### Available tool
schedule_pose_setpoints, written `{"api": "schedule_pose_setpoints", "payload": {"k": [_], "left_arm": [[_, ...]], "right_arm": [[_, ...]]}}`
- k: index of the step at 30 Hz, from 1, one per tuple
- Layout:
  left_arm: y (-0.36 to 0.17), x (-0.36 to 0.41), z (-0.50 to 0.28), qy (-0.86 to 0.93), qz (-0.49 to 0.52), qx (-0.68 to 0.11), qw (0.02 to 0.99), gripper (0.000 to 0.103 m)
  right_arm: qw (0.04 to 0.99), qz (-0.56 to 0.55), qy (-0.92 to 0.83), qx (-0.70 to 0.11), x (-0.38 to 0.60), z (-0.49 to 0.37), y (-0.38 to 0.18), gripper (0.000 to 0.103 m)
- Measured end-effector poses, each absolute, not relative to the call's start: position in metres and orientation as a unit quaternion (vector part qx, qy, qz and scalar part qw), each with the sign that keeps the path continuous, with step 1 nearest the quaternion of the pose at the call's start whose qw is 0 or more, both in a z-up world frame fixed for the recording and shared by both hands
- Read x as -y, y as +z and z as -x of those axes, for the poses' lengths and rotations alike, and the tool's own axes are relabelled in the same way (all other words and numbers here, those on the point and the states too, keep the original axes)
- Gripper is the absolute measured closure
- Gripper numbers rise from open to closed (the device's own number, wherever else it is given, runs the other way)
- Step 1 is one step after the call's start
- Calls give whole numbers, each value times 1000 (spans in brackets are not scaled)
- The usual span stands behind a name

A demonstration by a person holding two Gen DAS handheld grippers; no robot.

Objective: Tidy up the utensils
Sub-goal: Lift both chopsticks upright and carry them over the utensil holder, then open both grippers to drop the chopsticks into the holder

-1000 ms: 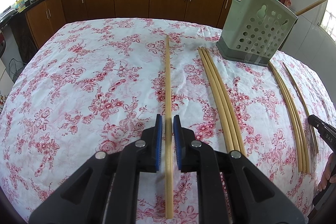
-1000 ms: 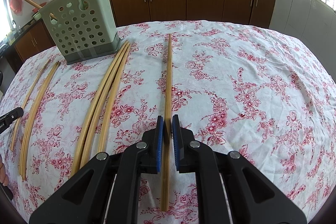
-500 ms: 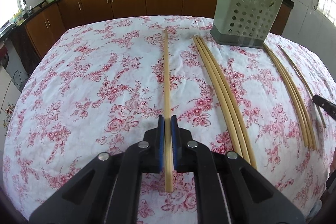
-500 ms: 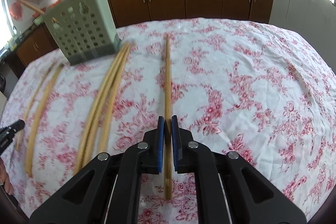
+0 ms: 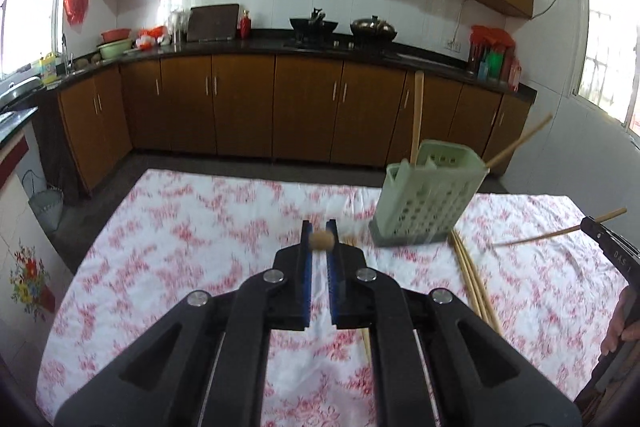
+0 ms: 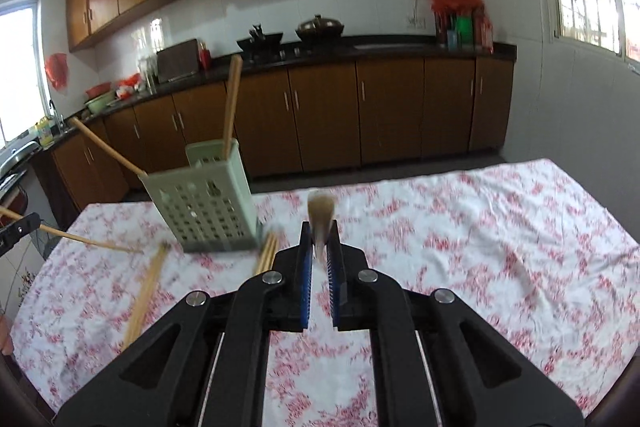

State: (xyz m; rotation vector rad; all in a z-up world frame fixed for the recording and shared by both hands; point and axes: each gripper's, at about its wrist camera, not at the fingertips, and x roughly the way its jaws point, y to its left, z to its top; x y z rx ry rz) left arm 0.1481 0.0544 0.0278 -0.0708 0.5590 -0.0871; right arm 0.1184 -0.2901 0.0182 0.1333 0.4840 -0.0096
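Observation:
My left gripper (image 5: 319, 241) is shut on a wooden chopstick (image 5: 320, 240), lifted off the table and seen end-on. My right gripper (image 6: 319, 241) is shut on another chopstick (image 6: 320, 217), also raised and pointing forward. The green perforated utensil holder (image 5: 424, 199) stands ahead right on the table with two chopsticks in it; it also shows in the right wrist view (image 6: 204, 203). Loose chopsticks (image 5: 472, 277) lie beside it on the table. The other gripper with its chopstick (image 5: 560, 233) shows at the right edge.
The table has a white cloth with red flowers (image 5: 180, 235). More loose chopsticks (image 6: 146, 281) lie left of the holder in the right wrist view. Brown kitchen cabinets (image 5: 240, 107) and a counter with pots stand behind the table.
Both grippers closed on their chopsticks and lifted them off the table, tilting up so the views now look across the kitchen instead of down at the cloth.

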Motion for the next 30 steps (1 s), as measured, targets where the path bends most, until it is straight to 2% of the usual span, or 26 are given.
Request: {"api": "schedule_pose_setpoints", "payload": {"k": [6, 17, 23, 30], "left_arm": [[61, -53, -145, -72, 39, -255, 964, 95], [136, -22, -129, -147, 43, -182, 971, 95], [156, 0, -141, -144, 44, -143, 978, 95], [151, 17, -176, -122, 56, -114, 984, 95]], "right_arm": [[976, -80, 20, -201, 290, -119, 49, 95], [989, -94, 82, -77, 258, -119, 124, 95], [991, -90, 87, -40, 247, -133, 133, 95], [992, -91, 85, -32, 240, -161, 124, 95]]}}
